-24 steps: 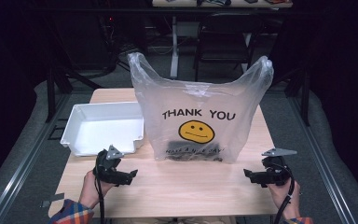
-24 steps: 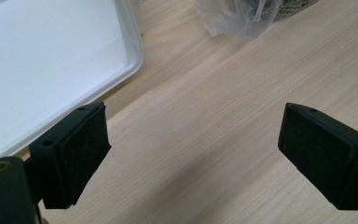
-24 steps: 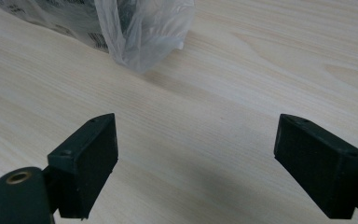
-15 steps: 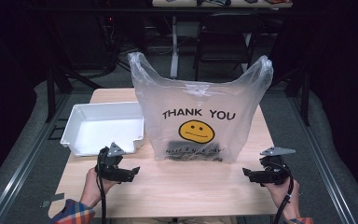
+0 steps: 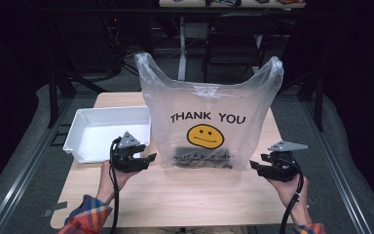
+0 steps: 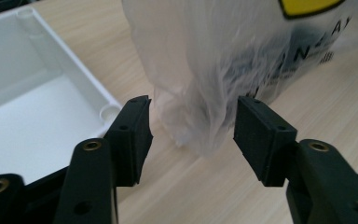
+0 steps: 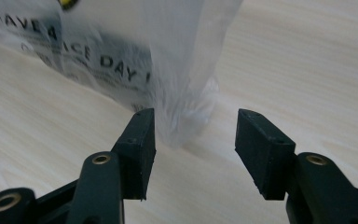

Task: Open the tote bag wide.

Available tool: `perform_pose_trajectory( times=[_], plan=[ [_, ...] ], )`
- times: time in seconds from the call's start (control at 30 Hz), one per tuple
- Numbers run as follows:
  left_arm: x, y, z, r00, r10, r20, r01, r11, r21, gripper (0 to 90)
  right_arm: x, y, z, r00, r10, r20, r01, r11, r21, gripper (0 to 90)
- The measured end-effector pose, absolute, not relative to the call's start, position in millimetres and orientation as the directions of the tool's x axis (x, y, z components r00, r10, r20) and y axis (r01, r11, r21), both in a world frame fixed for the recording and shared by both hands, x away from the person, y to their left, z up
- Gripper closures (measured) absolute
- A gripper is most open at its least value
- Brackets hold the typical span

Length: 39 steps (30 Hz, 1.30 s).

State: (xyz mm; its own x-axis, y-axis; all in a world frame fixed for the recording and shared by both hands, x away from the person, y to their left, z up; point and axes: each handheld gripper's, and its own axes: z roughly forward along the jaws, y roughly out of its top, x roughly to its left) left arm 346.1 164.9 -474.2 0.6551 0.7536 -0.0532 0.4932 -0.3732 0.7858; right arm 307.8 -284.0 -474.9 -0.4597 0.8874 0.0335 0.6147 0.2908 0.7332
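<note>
Plastic bag (image 5: 209, 122): translucent white, printed "THANK YOU" above a yellow smiley face; stands upright at the middle of the tabletop (image 5: 185, 195), both handles raised.
Bag contents: a dark mass shows through the film at the bottom; what it is cannot be told.
White tray (image 5: 85, 148): shallow, rectangular, on the tabletop just beside the bag's left side.
Left tongs (image 5: 146, 160): held in the person's left hand, near the bag's lower left corner, beside the tray's near edge.
Left tongs, state: jaws stand about half apart; in the left gripper view the bag's crumpled corner (image 6: 193, 126) lies just ahead of the gap, pads clear of it. Nothing gripped.
Right tongs (image 5: 254, 166): held in the person's right hand, near the bag's lower right corner.
Right tongs, state: jaws about half apart; in the right gripper view the bag's corner (image 7: 186, 116) lies just beyond the gap, nearer the left pad. Contact not evident; nothing gripped.
Sleeves: plaid, at the bottom edge of the high view.
</note>
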Motion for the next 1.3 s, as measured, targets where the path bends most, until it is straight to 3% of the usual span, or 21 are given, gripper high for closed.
perform_pose_trajectory(
  times=[0.17,0.23,0.4,0.43,0.57,0.6,0.77,1.0,1.3],
  plan=[
    [356,157,-471,0.668,0.74,-0.073,0.47,-0.344,0.813,54.6,317,-276,-465,-0.466,0.884,0.026,0.585,0.286,0.759,51.5],
    [363,150,-476,0.68,0.729,-0.081,0.472,-0.35,0.809,60.1,322,-271,-461,-0.467,0.884,0.004,0.573,0.299,0.763,60.5],
    [368,143,-482,0.695,0.714,-0.087,0.474,-0.363,0.803,70.4,330,-267,-461,-0.472,0.882,0.012,0.578,0.299,0.759,68.2],
    [370,142,-484,0.694,0.715,-0.085,0.477,-0.368,0.798,78.0,334,-265,-462,-0.47,0.882,0.013,0.585,0.3,0.753,71.9],
    [375,140,-490,0.688,0.72,-0.094,0.492,-0.368,0.789,84.9,338,-264,-462,-0.464,0.886,0.012,0.587,0.297,0.753,78.1],
    [377,139,-494,0.684,0.723,-0.101,0.507,-0.372,0.777,86.2,340,-264,-461,-0.461,0.887,0.014,0.585,0.293,0.756,83.6],
    [381,141,-502,0.684,0.72,-0.116,0.531,-0.382,0.757,86.9,346,-264,-462,-0.459,0.888,0.031,0.588,0.277,0.76,89.8],
    [381,138,-508,0.697,0.702,-0.145,0.558,-0.404,0.725,85.9,355,-262,-473,-0.46,0.887,0.043,0.619,0.285,0.732,90.0],
    [379,140,-498,0.709,0.692,-0.136,0.537,-0.406,0.739,63.8,360,-260,-485,-0.462,0.885,0.061,0.653,0.293,0.699,90.0]
  ],
)
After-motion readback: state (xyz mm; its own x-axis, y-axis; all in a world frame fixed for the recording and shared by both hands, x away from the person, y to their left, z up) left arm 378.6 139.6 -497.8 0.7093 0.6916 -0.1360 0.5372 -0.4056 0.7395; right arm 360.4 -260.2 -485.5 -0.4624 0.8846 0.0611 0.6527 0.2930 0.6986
